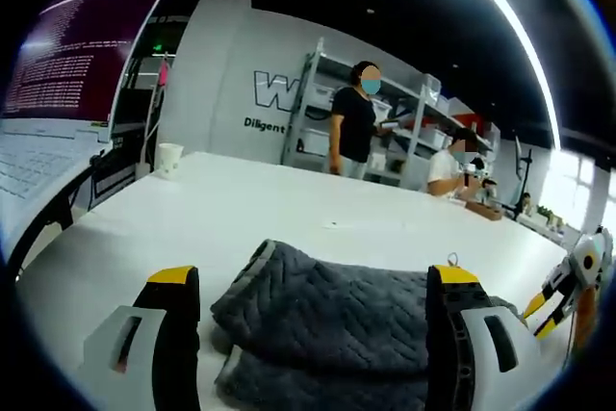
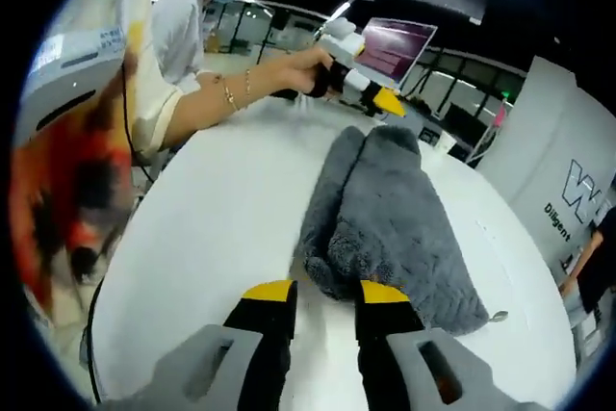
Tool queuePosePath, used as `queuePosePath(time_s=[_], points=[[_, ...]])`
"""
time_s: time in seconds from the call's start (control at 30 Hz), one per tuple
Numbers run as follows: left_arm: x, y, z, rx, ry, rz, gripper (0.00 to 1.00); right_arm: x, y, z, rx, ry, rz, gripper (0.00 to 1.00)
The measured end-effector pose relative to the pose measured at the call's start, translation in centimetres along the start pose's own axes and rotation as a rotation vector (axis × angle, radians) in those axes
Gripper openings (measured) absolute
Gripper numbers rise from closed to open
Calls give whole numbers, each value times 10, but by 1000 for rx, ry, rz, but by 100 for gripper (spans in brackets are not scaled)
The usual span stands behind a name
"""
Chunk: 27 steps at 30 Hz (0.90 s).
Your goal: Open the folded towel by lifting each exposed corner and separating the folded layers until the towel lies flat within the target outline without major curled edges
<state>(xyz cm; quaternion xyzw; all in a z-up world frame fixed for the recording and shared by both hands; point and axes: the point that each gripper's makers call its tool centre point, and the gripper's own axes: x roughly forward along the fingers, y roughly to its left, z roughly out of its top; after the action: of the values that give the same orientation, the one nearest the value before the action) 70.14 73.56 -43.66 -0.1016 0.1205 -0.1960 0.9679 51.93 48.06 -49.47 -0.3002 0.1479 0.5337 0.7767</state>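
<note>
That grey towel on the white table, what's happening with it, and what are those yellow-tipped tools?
A person holds a two-jaw gripper in each hand and is about to unfold the grey towel, which lies folded in thick layers on the white table. The left gripper has its jaws spread wide at one end of the towel. The right gripper points at the opposite end, jaws apart and close to the fold. Neither grips the cloth yet. Other people stand by shelves in the background.
</note>
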Motion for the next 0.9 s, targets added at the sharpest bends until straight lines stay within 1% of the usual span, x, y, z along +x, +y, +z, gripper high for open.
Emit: queuePosePath(time_s=[0.03, 0.07, 0.1, 0.17, 0.27, 0.3, 0.37, 0.47, 0.6, 0.7, 0.8, 0.83, 0.87, 0.9], points=[[0, 0, 0, 0, -1, 0, 96, -2, -3, 1, 15, -6, -15, 37], [0, 0, 0, 2, 0, 0, 96, -6, -9, 1, 33, -12, -44, 47], [0, 0, 0, 3, 1, 0, 96, -8, -11, 0, 40, -13, -55, 56], [0, -1, -2, 6, 8, 0, 96, -13, -19, -1, 72, -28, -86, 65], [1, -2, -3, 6, 13, -3, 96, -18, -29, -4, 146, -52, -126, 80], [1, -2, -4, 6, 15, -4, 96, -18, -32, -5, 158, -50, -133, 83], [2, -2, -4, 8, 17, -4, 96, -21, -40, -13, 202, -31, -165, 85], [2, -2, -5, 12, 23, -5, 96, -22, -51, -20, 268, -31, -199, 99], [3, -4, -9, 28, 45, -15, 98, -25, -65, -20, 314, -51, -235, 99], [2, -8, -9, 47, 45, -21, 99, -29, -77, -16, 333, -76, -269, 99], [2, -11, -9, 47, 44, -30, 99, -33, -88, -12, 344, -90, -298, 98], [3, -12, -9, 49, 48, -34, 99, -37, -98, -10, 351, -101, -325, 96], [3, -12, -9, 50, 49, -35, 99, -38, -101, -10, 360, -106, -336, 88], [3, -12, -10, 52, 52, -35, 99, -41, -112, -14, 412, -95, -377, 82]])
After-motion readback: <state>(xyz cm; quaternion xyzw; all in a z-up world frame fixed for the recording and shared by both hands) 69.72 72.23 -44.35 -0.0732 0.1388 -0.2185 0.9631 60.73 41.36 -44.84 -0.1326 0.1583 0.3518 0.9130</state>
